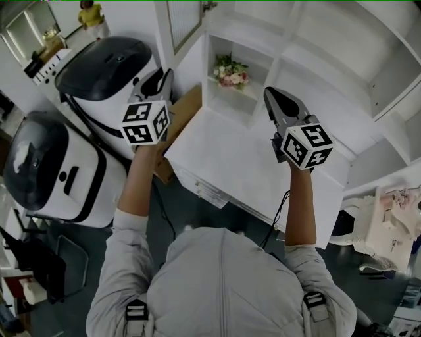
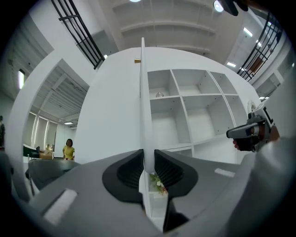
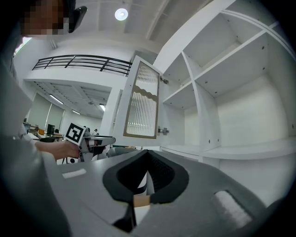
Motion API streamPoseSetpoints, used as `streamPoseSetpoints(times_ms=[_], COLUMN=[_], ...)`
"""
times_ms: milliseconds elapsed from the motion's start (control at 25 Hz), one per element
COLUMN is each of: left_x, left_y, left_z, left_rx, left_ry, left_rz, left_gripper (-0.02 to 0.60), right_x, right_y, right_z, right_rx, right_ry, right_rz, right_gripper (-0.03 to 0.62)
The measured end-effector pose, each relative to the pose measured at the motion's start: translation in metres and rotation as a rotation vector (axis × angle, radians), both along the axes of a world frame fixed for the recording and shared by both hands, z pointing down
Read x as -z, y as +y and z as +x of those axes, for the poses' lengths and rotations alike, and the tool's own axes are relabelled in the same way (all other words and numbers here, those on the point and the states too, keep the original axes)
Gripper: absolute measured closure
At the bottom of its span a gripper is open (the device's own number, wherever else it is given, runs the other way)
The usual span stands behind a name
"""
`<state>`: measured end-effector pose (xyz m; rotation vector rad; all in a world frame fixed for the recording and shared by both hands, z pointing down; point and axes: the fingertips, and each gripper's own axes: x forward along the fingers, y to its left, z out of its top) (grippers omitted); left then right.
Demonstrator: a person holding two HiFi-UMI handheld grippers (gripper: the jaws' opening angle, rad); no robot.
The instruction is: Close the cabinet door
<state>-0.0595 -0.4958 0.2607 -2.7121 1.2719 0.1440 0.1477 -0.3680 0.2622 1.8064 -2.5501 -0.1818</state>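
The white cabinet door (image 2: 143,92) shows edge-on in the left gripper view, standing out from the open shelving (image 2: 194,111). My left gripper (image 2: 148,159) is shut on the door's lower edge, one pad on each face. From the head view, that gripper (image 1: 164,76) sits just under the ribbed-glass door (image 1: 184,23). In the right gripper view the door (image 3: 141,104) hangs wide open, with its hinge side at the cabinet. My right gripper (image 3: 147,155) is shut and holds nothing; it hovers over the white counter (image 1: 263,171) in front of the shelves, clear of the door.
A bunch of flowers (image 1: 230,71) sits in a lower cubby. Two large white-and-black machines (image 1: 108,66) (image 1: 46,171) stand at the left, close behind the door. A cardboard box (image 1: 183,118) leans beside the counter. A person in yellow (image 1: 92,14) stands far off.
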Motion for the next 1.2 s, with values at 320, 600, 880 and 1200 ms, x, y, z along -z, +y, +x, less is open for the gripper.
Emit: streamPoseSetpoints(times_ms=[320, 600, 880, 1200], left_x=[-0.001, -0.001, -0.002, 0.001], left_y=[0.021, 0.036, 0.04, 0.022], left_z=[0.04, 0.088, 0.158, 0.231], left_rx=[-0.063, -0.198, -0.286, -0.322], left_ry=[0.0, -0.012, -0.089, -0.092], left_rz=[0.023, 0.053, 0.072, 0.039], left_gripper=[0.48, 0.456, 0.416, 0.427], right_x=[-0.006, -0.008, -0.01, -0.012], right_y=[0.009, 0.021, 0.039, 0.064], right_z=[0.03, 0.051, 0.072, 0.115], right_rx=[-0.033, -0.089, -0.165, -0.281], right_ry=[-0.03, -0.029, -0.019, -0.007], right_rz=[-0.009, -0.019, -0.026, -0.034], right_gripper=[0.592, 0.592, 0.592, 0.592])
